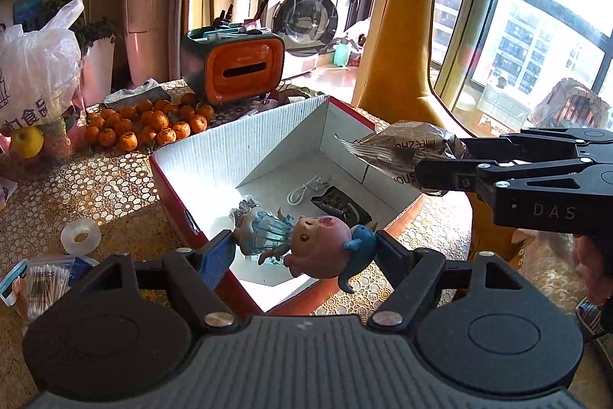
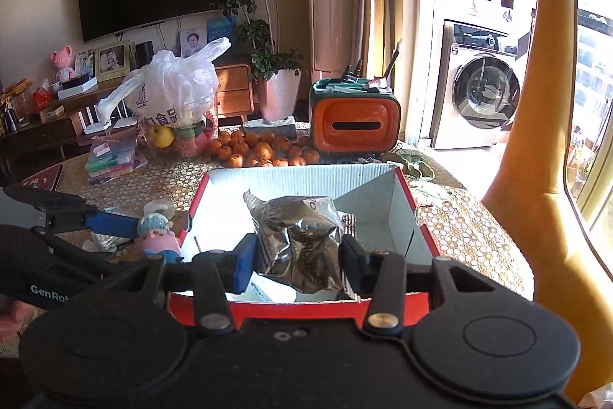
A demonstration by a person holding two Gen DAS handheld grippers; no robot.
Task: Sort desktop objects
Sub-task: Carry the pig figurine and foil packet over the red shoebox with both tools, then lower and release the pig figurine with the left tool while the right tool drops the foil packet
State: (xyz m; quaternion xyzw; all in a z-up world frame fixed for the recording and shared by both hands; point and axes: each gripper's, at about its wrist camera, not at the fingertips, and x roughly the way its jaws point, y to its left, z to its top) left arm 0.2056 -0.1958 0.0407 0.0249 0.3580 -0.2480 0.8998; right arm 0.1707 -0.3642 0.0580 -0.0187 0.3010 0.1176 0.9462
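Note:
A red cardboard box (image 1: 172, 190) with a white inside stands open on the table. My left gripper (image 1: 304, 246) is shut on a pink and blue doll figurine (image 1: 306, 244), held sideways over the box's near corner. My right gripper (image 2: 297, 261) is shut on a crumpled silver foil packet (image 2: 299, 236), held above the box (image 2: 406, 186). The left wrist view shows the right gripper (image 1: 444, 167) and the packet (image 1: 402, 148) over the box's right wall. A white cable (image 1: 302, 192) and a dark packet (image 1: 337, 204) lie on the box floor.
A pile of oranges (image 1: 149, 125), an orange tissue-box organiser (image 1: 237, 68), a plastic bag of fruit (image 1: 34, 79), a tape roll (image 1: 80, 236) and a cotton swab pack (image 1: 42, 278) sit on the table. A yellow chair back (image 2: 536, 160) rises at the right.

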